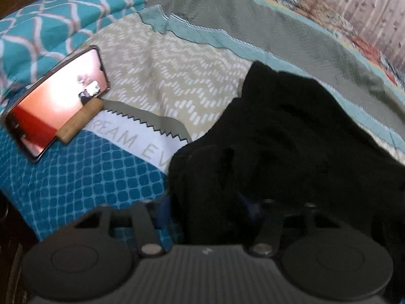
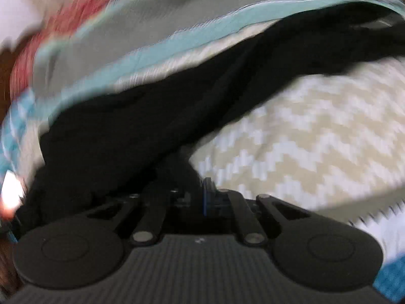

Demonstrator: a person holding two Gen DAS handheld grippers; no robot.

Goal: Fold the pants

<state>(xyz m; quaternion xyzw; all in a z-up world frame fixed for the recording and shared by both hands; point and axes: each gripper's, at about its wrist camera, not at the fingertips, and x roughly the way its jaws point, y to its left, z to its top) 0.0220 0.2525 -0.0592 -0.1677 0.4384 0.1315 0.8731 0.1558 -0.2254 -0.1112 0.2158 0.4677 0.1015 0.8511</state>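
The black pants (image 1: 291, 136) lie bunched on a patterned bedspread (image 1: 164, 71). In the left wrist view the cloth covers my left gripper (image 1: 210, 202), whose fingertips are hidden in the fabric; it looks shut on the pants. In the blurred right wrist view the pants (image 2: 177, 106) stretch from lower left to upper right. My right gripper (image 2: 187, 190) is closed on their near edge, with a blue finger pad (image 2: 208, 195) showing beside the cloth.
A phone (image 1: 58, 101) with a lit screen lies at the left on the bedspread, with a wooden-handled saw-toothed blade (image 1: 121, 116) beside it. A teal patterned pillow (image 1: 50, 20) lies behind. A quilt (image 1: 329, 12) lies at the far right.
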